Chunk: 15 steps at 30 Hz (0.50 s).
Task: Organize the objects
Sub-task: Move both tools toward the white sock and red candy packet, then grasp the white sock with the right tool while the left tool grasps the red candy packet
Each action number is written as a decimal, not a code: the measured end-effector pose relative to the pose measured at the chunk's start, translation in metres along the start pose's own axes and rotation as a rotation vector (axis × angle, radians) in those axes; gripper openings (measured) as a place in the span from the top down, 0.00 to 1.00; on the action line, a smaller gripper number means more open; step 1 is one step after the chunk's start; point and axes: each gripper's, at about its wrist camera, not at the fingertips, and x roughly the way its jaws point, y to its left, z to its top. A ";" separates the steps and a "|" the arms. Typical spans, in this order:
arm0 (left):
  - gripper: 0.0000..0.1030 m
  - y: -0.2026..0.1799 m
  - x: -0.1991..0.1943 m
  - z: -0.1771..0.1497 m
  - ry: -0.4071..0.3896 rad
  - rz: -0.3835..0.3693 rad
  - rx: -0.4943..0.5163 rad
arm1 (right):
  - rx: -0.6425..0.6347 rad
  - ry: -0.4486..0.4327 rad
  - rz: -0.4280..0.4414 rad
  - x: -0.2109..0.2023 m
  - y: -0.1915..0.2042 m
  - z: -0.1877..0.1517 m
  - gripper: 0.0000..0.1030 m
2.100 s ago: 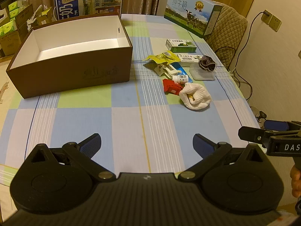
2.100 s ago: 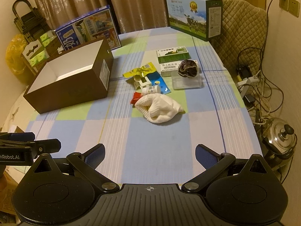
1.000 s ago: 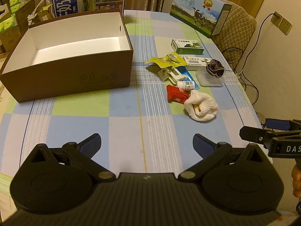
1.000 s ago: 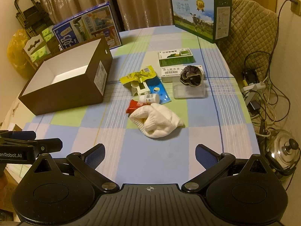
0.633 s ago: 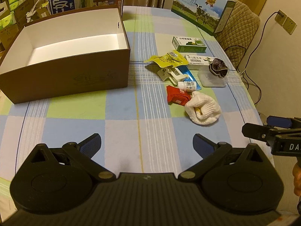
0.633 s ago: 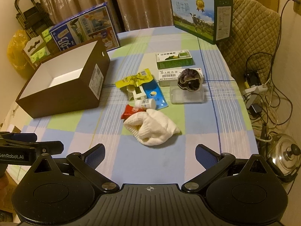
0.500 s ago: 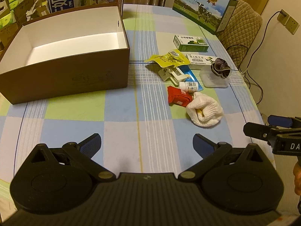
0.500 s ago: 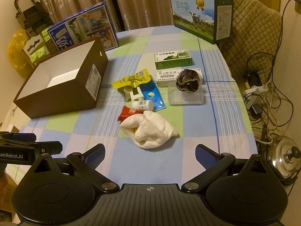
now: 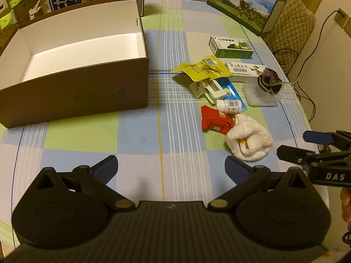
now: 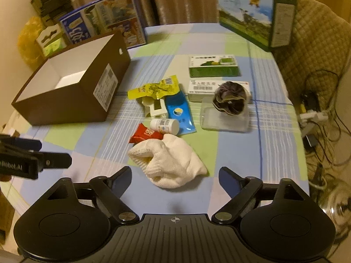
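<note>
- Left gripper (image 9: 171, 168) — jaws wide, empty, above the bench (image 9: 136, 135).
- Right gripper (image 10: 174, 176) — jaws wide, empty, just before the white sock (image 10: 173, 164).
- Sock lies right of the brown box (image 9: 74, 96); red packet (image 10: 145, 134) touching it.

The left tongs (image 9: 171, 168) hang with jaws spread wide over the checked counter (image 9: 131, 135). An open brown box (image 9: 74, 92) stands ahead on the left. A white sock (image 9: 250, 142) touches a red packet (image 9: 214, 120); a small white bottle (image 9: 229, 106) lies just beyond. The right tongs (image 9: 307, 146) enter at the right edge.
</note>
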 end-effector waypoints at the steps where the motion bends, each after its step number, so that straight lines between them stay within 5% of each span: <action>1: 0.01 0.000 0.002 0.002 0.003 0.003 -0.004 | -0.011 0.003 0.002 0.004 0.000 0.001 0.23; 6: 0.01 0.001 0.011 0.011 0.008 0.006 -0.016 | -0.090 0.007 0.030 0.023 0.004 0.005 0.30; 15: 0.01 -0.003 0.027 0.020 0.020 0.006 -0.019 | -0.191 0.037 0.048 0.059 0.014 0.003 0.58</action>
